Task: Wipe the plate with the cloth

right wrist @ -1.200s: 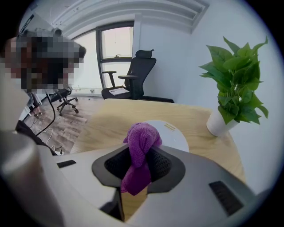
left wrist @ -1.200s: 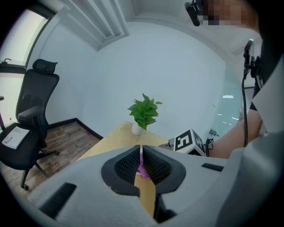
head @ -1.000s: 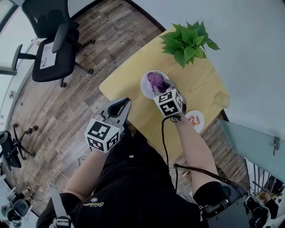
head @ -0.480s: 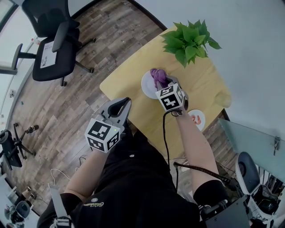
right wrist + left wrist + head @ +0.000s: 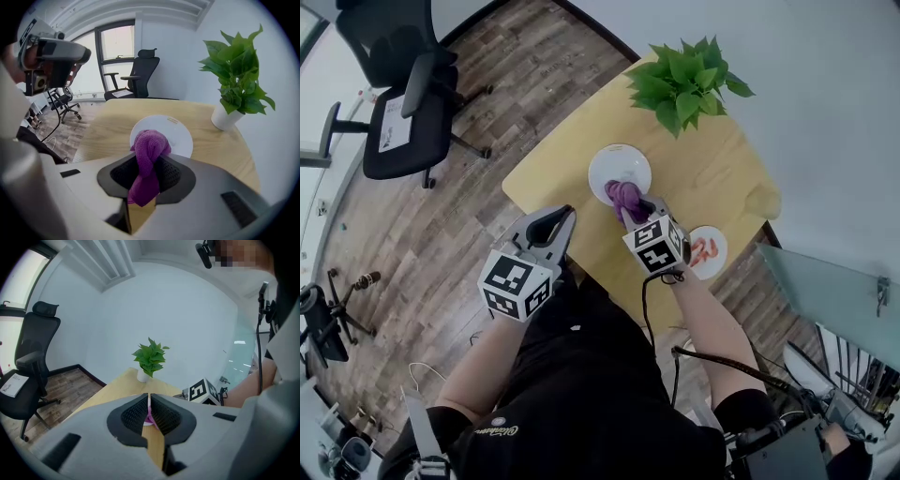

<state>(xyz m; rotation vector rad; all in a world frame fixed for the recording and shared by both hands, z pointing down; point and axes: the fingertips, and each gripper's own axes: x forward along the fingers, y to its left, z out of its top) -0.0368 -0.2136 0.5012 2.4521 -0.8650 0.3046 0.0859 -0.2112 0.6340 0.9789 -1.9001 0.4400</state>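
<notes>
A white plate (image 5: 620, 167) (image 5: 174, 136) lies on the yellow table (image 5: 572, 141), bare on top. My right gripper (image 5: 630, 208) (image 5: 146, 169) is shut on a purple cloth (image 5: 623, 198) (image 5: 149, 154), held just off the plate's near edge, above the table. The cloth bunches above the jaws and hangs down between them. My left gripper (image 5: 551, 225) (image 5: 149, 412) is shut with nothing in it, held off the table's near-left edge, over the floor.
A potted green plant (image 5: 684, 80) (image 5: 236, 79) stands at the table's far side. A second small plate with orange marks (image 5: 707, 251) sits at the right near edge. A black office chair (image 5: 403, 112) stands on the wooden floor to the left.
My right gripper pulled back toward me with the cloth, from on the plate to just off its near edge. The left gripper stayed where it was.
</notes>
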